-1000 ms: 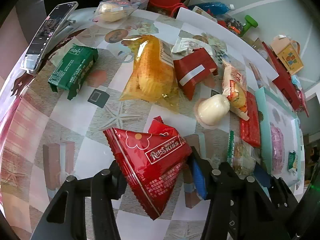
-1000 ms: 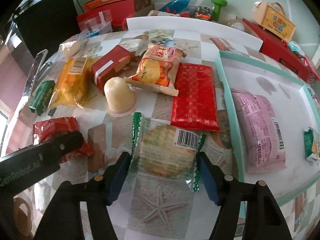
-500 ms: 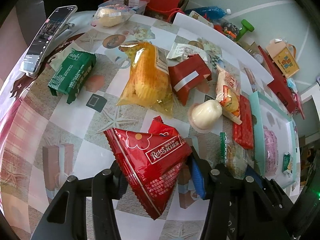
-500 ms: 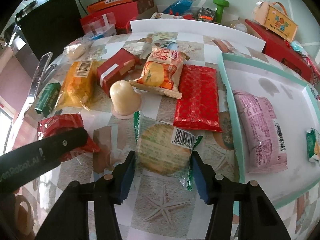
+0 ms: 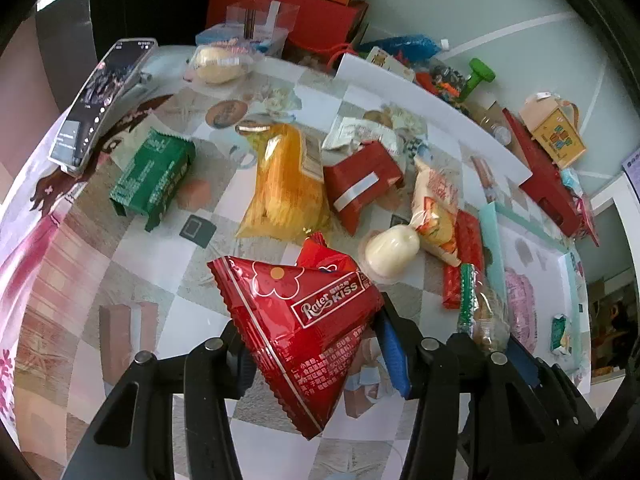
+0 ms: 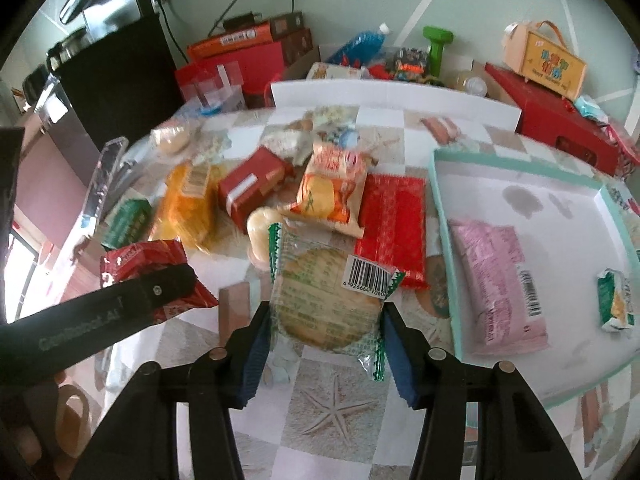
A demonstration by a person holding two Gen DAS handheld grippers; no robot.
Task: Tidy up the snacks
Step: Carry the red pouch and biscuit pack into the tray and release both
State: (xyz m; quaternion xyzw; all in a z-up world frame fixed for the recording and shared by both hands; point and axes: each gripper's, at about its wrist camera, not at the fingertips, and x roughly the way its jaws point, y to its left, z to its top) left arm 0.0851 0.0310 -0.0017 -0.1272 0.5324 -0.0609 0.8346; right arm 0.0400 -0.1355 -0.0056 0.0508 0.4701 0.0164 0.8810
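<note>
Holding two packets clear of the table (image 6: 332, 436), one per tool; step in hand, by judgement: carrying picked snacks toward the tray.

Item 1, left: left gripper (image 5: 316, 344), jaws closed on a red Kiss packet (image 5: 304, 320), pinched at its lower half, the packet tilted and raised above the tablecloth. A second red wrapper shows just behind it.

Item 2, centre: unsorted snacks lying on the table: green packet (image 5: 152, 176), yellow bag (image 5: 284, 188), red box (image 5: 360, 184), pale jelly cup (image 5: 392, 250), orange-and-white bag (image 6: 332, 192), flat red packet (image 6: 394, 224).

Item 3, right of centre: right gripper (image 6: 324, 344), jaws closed on a clear-wrapped round cracker (image 6: 324, 300), barcode uppermost, lifted off the cloth.

Item 4, right: teal-rimmed tray (image 6: 444, 248), holding a pink packet (image 6: 500, 284) and a small green packet (image 6: 616, 300), bare floor between and behind them.

Next move, as judged: swing the cracker rightward over the tray rim, lower onto bare floor beside the pink packet, release; the red packet likely goes the same way.
</note>
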